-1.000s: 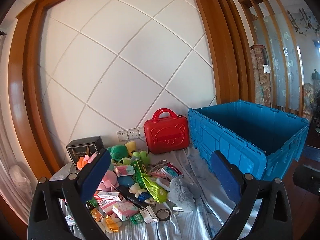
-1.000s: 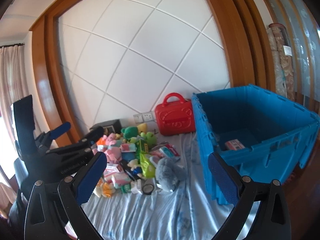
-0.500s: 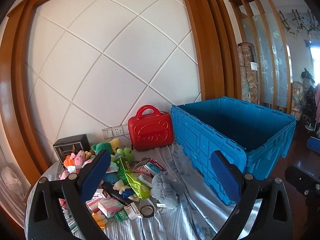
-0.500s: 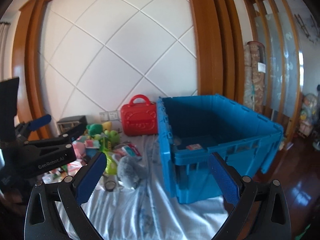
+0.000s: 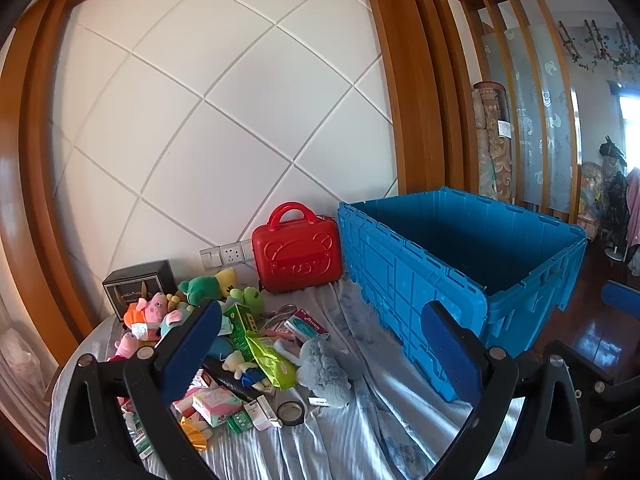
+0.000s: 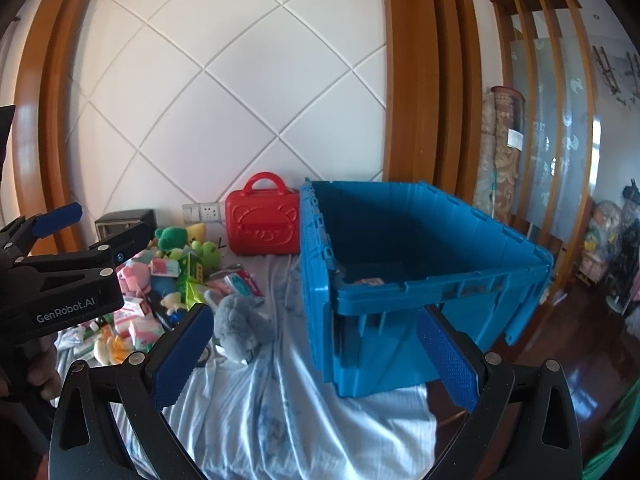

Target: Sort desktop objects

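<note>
A pile of plush toys, small boxes and packets lies on the cloth-covered table at the left; it also shows in the right wrist view. A grey plush lies at the pile's right edge. A large blue crate stands open on the right, with a small pink box on its floor. My left gripper is open and empty, above the table in front of the pile. My right gripper is open and empty, in front of the crate's near corner.
A red toy suitcase stands against the wall between pile and crate. A dark box sits at the back left. A roll of black tape lies near the pile's front. The left gripper's body shows in the right wrist view.
Both views have swung right. The crate now fills more of the right wrist view and the pile has slid left. Both grippers stayed open and empty.
</note>
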A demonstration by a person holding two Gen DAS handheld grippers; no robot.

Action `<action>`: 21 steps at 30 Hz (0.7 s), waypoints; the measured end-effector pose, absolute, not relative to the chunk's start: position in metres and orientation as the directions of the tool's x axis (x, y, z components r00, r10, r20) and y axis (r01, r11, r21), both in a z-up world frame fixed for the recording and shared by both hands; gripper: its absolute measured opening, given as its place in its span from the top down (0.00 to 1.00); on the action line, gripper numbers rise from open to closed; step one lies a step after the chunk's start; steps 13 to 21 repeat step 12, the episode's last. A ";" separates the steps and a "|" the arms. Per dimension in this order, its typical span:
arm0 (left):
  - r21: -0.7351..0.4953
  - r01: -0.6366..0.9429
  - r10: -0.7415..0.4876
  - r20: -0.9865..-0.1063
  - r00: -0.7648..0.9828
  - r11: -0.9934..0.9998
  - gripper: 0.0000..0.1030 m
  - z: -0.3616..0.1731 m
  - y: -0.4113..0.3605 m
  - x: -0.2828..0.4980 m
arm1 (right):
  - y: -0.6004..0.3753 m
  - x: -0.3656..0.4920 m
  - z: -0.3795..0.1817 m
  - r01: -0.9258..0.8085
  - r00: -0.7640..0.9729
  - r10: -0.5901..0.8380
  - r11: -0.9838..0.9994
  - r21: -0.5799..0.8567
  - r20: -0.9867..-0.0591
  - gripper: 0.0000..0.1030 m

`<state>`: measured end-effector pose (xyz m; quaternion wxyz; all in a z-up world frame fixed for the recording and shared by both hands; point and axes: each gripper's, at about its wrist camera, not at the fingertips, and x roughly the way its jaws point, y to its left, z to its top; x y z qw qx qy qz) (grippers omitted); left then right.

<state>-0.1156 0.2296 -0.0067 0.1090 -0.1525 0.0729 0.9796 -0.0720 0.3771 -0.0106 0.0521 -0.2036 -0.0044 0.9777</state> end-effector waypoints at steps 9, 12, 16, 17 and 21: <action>0.115 -0.194 0.158 -0.266 -0.951 -0.974 0.01 -0.005 0.220 -0.107 | 0.366 -0.071 -0.009 -0.072 -0.918 0.081 -0.997 -0.038 -0.387 0.00; 0.118 -0.183 0.148 -0.255 -0.956 -0.976 0.01 -0.003 0.215 -0.104 | 0.363 -0.070 -0.008 -0.071 -0.922 0.079 -0.997 -0.034 -0.380 0.00; 0.118 -0.183 0.148 -0.255 -0.956 -0.976 0.01 -0.003 0.215 -0.104 | 0.363 -0.070 -0.008 -0.071 -0.922 0.079 -0.997 -0.034 -0.380 0.00; 0.118 -0.183 0.148 -0.255 -0.956 -0.976 0.01 -0.003 0.215 -0.104 | 0.363 -0.070 -0.008 -0.071 -0.922 0.079 -0.997 -0.034 -0.380 0.00; 0.118 -0.183 0.148 -0.255 -0.956 -0.976 0.01 -0.003 0.215 -0.104 | 0.363 -0.070 -0.008 -0.071 -0.922 0.079 -0.997 -0.034 -0.380 0.00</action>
